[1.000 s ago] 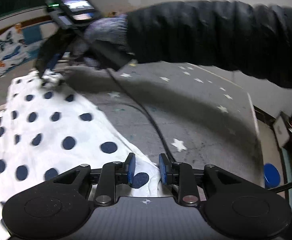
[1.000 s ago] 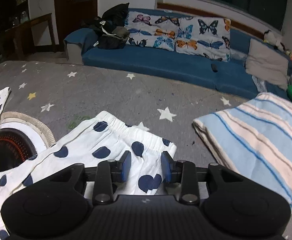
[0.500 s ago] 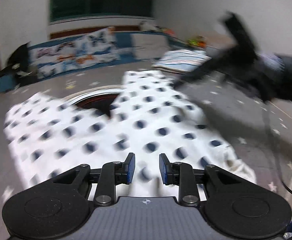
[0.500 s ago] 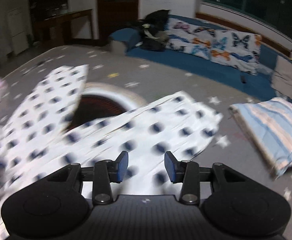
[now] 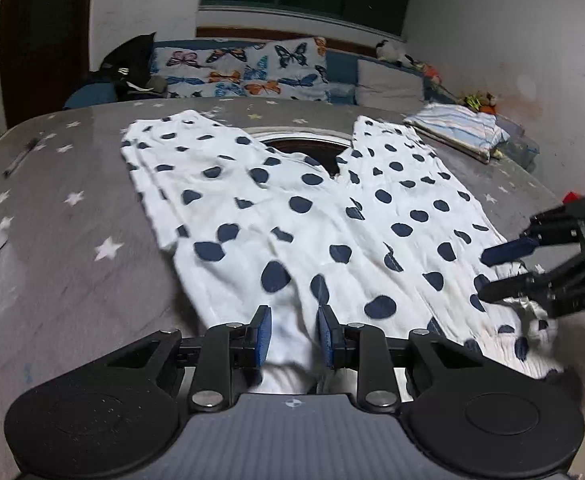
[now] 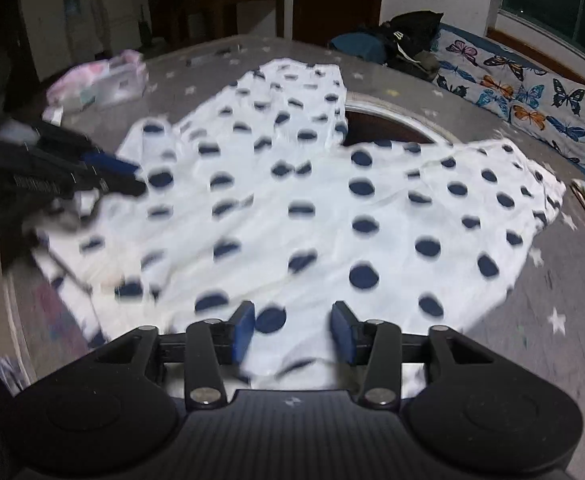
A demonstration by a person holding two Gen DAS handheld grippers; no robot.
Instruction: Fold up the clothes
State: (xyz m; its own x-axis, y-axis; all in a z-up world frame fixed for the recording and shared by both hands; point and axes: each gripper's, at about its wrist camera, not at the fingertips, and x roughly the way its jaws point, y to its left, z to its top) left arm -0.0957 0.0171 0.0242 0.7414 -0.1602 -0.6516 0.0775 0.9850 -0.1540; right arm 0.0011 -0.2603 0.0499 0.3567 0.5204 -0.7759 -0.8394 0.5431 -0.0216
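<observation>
The dotted trousers [image 5: 312, 216] lie spread on the table [image 5: 72, 248]. The left gripper [image 5: 291, 336] fingers are apart around the waist cloth; the right gripper [image 6: 291, 330] is wide apart. Loose cloth may slip and wrinkle.

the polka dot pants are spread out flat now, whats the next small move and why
Probably carry one leg over onto the other. The polka dot pants lie spread on the star-print table with both legs splayed apart, and both tongs sit at the waistband end: the left tongs with cloth between their fingers, the right tongs open over it.
</observation>
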